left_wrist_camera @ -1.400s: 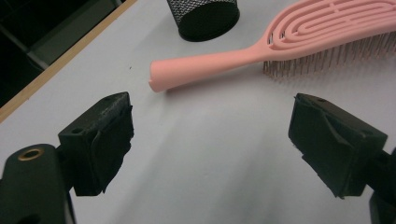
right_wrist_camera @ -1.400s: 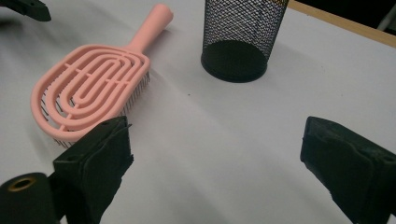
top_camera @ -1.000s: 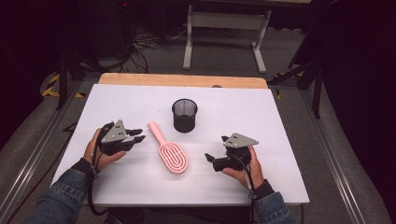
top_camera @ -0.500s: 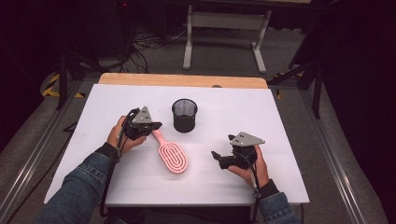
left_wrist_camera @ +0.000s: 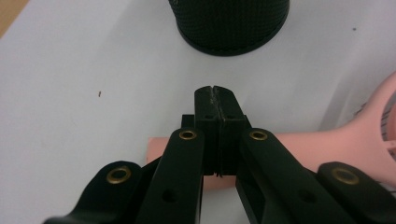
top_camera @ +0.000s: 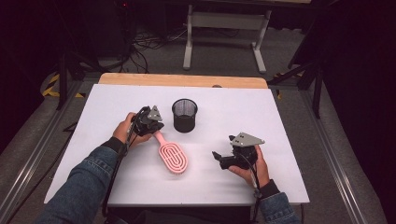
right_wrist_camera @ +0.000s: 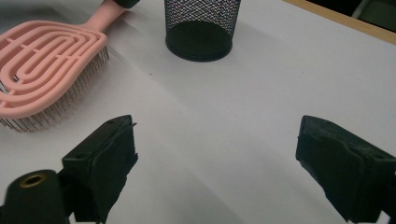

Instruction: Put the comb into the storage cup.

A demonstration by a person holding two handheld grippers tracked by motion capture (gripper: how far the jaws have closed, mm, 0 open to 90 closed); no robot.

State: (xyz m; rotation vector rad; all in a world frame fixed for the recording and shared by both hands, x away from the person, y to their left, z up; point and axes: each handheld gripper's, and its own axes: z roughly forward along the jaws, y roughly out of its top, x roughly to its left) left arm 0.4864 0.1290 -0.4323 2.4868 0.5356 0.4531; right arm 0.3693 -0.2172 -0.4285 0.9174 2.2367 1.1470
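A pink hairbrush lies bristles down on the white table, its handle pointing toward the far left. My left gripper sits over the end of that handle, close to the black mesh cup. In the left gripper view its jaws are shut pad to pad, with the pink handle passing beneath them and the cup just ahead. My right gripper rests low at the right, open and holding nothing. Its view shows bare table between the pads, the brush at the left and the cup beyond.
A wooden strip borders the table's far edge. Beyond it stand a metal frame and cables on the floor. Bare white surface lies to the right of the cup and along the near edge.
My left hand has moved right from the table's left side to the end of the brush handle beside the cup. The right hand and the brush have stayed put.
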